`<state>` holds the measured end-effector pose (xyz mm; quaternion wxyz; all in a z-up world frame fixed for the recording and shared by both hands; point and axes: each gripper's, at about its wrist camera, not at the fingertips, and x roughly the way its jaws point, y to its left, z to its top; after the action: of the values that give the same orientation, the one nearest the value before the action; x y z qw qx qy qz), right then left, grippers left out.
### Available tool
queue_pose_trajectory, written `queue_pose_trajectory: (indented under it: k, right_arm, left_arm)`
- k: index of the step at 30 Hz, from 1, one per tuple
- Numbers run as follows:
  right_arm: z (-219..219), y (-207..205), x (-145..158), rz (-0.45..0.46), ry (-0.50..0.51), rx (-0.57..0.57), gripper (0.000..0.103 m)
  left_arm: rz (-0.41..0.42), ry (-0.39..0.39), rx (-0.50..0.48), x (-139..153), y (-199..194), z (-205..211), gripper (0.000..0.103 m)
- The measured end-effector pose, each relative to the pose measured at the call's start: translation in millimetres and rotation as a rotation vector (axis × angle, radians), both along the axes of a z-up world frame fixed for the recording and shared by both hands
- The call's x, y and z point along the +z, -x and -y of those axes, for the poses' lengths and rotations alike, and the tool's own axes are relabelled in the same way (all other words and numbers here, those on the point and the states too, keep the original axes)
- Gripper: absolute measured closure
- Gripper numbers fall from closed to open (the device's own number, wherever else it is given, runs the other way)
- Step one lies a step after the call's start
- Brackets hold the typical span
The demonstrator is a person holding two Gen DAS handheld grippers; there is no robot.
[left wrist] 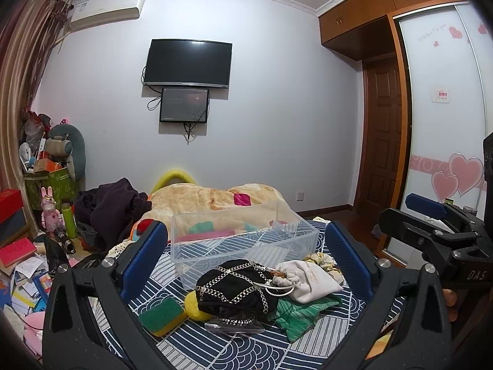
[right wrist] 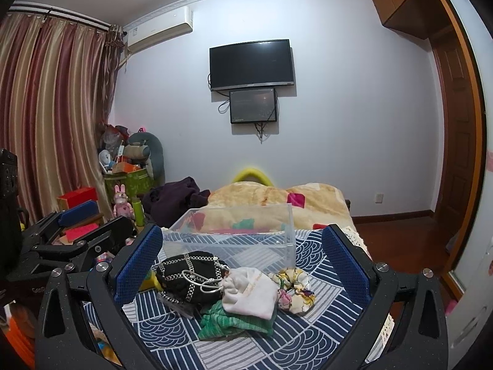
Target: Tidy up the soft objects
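both grippers hover side by side above a bed spread with a navy-and-white patterned cloth (left wrist: 234, 348). left gripper (left wrist: 246, 252): blue pads spread wide, nothing between them. right gripper (right wrist: 242, 254): likewise spread wide and empty.

a small heap of soft items lies on the cloth just in front of both grippers. the black pouch with silver chain trim (left wrist: 235, 289) sits at the heap's left. a white drawstring bag (left wrist: 308, 279) touches its right side and lies over a green striped cloth (left wrist: 300, 313). a floral scrunchie (right wrist: 295, 289) rests just right of the white bag. a green-and-yellow sponge (left wrist: 161, 313) and a yellow ball (left wrist: 194, 305) lie at the left of the black pouch, the ball touching it.

a clear plastic bin (left wrist: 246, 240) stands upright directly behind the heap, further up the bed, open top, holding none of the heap's items. a beige blanket (left wrist: 215, 200) lies beyond the bin.
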<state>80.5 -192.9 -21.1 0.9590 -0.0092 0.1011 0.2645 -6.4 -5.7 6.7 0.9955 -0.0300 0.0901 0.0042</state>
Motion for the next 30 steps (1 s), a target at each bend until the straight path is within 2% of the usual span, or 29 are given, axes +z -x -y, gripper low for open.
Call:
queue_pose_trajectory:
  k: [30]
  right_arm:
    - [-1.4, 2.0, 2.8, 0.006, -0.004, 0.003, 0.000]
  left_arm:
    - [0.006, -0.004, 0.003, 2.1, 3.2, 0.5, 0.000]
